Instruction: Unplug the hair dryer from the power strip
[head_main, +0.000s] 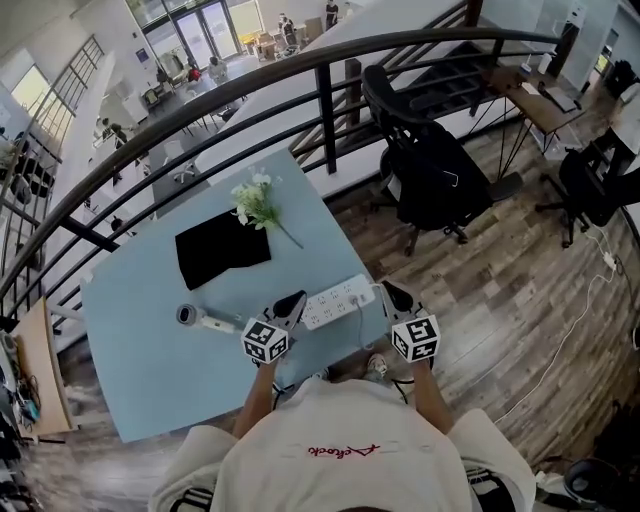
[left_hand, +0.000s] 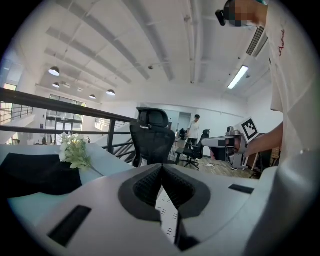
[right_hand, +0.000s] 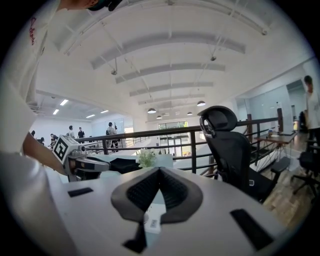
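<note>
The white oblong plastic power strip (head_main: 338, 302) is lying near the front edge of the pale blue table (head_main: 150, 380), between both claws. The left claw (head_main: 295, 301), jaws pressed together on nothing, is hovering just beside its left end. The right claw (head_main: 389, 291), likewise closed and empty, is hovering by its right end. The grey hair dryer (head_main: 200, 318) is lying left of the left claw.

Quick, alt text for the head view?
The left gripper and right gripper, both shut, flank a white power strip on a light blue table. A hair dryer lies left of it; a black cloth and white flowers lie beyond.
</note>
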